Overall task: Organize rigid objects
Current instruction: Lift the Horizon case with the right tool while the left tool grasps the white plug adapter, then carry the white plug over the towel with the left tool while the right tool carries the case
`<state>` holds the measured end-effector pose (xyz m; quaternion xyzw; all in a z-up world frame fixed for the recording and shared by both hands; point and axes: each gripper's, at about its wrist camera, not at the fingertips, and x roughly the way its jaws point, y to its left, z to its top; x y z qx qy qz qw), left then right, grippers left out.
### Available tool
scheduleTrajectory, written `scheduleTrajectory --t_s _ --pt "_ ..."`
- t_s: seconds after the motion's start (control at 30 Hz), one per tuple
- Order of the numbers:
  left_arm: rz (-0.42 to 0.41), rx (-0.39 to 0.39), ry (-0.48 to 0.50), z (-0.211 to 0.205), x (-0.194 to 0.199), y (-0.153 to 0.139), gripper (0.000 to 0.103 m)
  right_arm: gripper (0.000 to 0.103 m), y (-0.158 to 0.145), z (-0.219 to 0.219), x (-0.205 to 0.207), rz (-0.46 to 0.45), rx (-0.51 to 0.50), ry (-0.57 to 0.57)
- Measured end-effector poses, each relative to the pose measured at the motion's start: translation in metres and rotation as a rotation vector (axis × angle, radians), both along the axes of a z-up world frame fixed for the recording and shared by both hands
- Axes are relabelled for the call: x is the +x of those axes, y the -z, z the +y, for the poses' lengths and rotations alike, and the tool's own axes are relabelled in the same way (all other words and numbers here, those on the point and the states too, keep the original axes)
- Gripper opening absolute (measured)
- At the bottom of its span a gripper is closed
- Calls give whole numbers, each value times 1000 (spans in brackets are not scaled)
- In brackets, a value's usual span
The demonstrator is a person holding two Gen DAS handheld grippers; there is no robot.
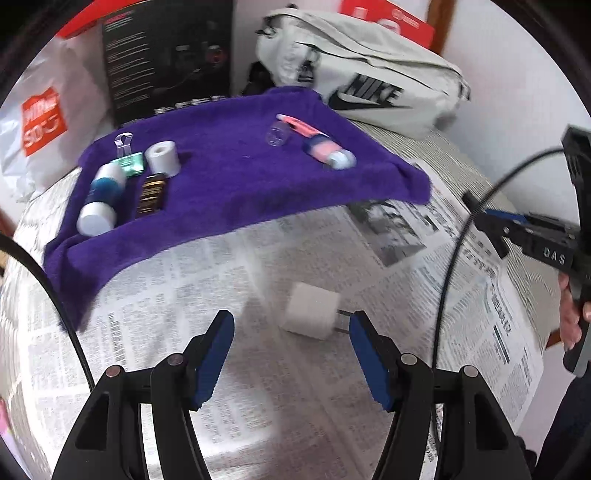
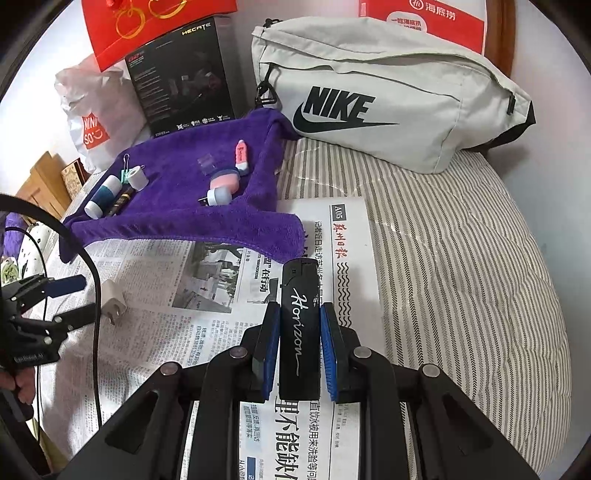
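A purple towel [image 1: 229, 177] lies on newspaper and holds several small objects: a white and blue bottle [image 1: 101, 197], a white roll [image 1: 162, 157], a dark gold-lettered stick [image 1: 150, 194], a green binder clip [image 1: 127, 157] and pink items [image 1: 321, 146]. My left gripper [image 1: 291, 332] is open just short of a white plug adapter [image 1: 312, 310] lying on the newspaper. My right gripper [image 2: 299, 321] is shut on a black lighter [image 2: 300, 328] marked "Horizon", held above the newspaper. The adapter also shows in the right wrist view [image 2: 112, 297].
A grey Nike bag [image 2: 388, 107] lies behind the towel on the striped bedding [image 2: 461, 258]. A black box [image 2: 184, 74], a red bag [image 2: 147, 26] and a white plastic bag [image 2: 96, 118] stand at the back left. A black cable [image 1: 454, 258] hangs by the right gripper.
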<state>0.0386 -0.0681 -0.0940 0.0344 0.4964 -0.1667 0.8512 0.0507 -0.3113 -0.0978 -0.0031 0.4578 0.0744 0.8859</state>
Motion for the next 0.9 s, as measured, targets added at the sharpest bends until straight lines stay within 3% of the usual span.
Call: scheduleTrajectory --t_s 0.33,0.43,0.47,0.9 --pt "-12 77 89 -20 7 17 61 21 7 -8 0 25 -8 18" --pt "-22 72 94 -20 10 17 52 21 11 -10 3 36 -9 23" --pt "-27 74 100 -21 10 17 43 21 13 -10 3 38 -8 23" --pt "-9 55 78 -10 13 16 43 22 34 14 13 86 9 -39"
